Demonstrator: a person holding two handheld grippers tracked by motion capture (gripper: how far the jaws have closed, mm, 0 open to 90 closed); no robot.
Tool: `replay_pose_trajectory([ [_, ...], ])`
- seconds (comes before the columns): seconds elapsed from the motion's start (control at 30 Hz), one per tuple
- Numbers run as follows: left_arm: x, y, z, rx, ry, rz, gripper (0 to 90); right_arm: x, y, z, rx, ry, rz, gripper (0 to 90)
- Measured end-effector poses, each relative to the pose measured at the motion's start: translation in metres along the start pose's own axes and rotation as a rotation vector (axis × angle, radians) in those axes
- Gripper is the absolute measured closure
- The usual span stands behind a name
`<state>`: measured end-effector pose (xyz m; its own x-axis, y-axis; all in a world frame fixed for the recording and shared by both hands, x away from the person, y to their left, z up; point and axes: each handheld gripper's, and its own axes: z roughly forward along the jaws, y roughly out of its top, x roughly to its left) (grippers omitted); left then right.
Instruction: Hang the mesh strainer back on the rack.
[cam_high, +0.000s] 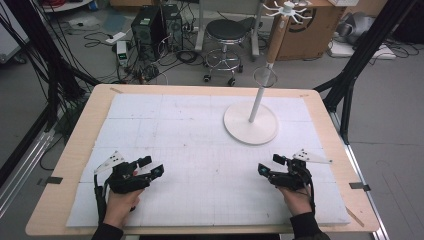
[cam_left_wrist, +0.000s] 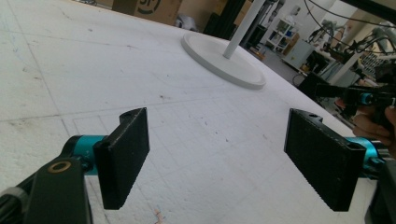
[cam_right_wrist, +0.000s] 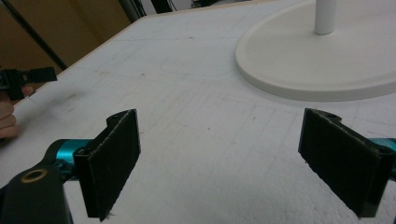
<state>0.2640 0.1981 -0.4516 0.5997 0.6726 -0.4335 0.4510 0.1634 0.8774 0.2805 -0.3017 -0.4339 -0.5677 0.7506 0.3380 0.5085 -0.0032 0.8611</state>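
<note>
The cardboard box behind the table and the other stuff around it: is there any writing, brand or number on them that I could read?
None can be read with certainty.
Cardboard box: a large dark round print, partly hidden by the stand's pole; too blurred to read.
The same kind of print shows at the top of the left gripper view: cut off, unreadable.
Black computer case: a small pale sticker, too small to read.
White foam mat: only faint grid lines, no text.

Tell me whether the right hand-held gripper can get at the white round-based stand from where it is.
Probably yes: the right hand-held gripper is open, and bare white foam mat lies between it and the white round-based stand.
</note>
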Motion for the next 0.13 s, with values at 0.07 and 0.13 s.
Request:
replay_pose_trajectory([
  [0.07,-0.0004,0.0000,0.0001,0.000,0.001,0.002,22.9,0.0005,0.0001,0.0000,-0.001,0.003,0.001,12.3],
  [0.13,0.0003,0.0001,-0.0003,0.000,0.003,0.005,22.8,0.0002,0.0000,0.0005,0.000,0.002,-0.002,12.2],
])
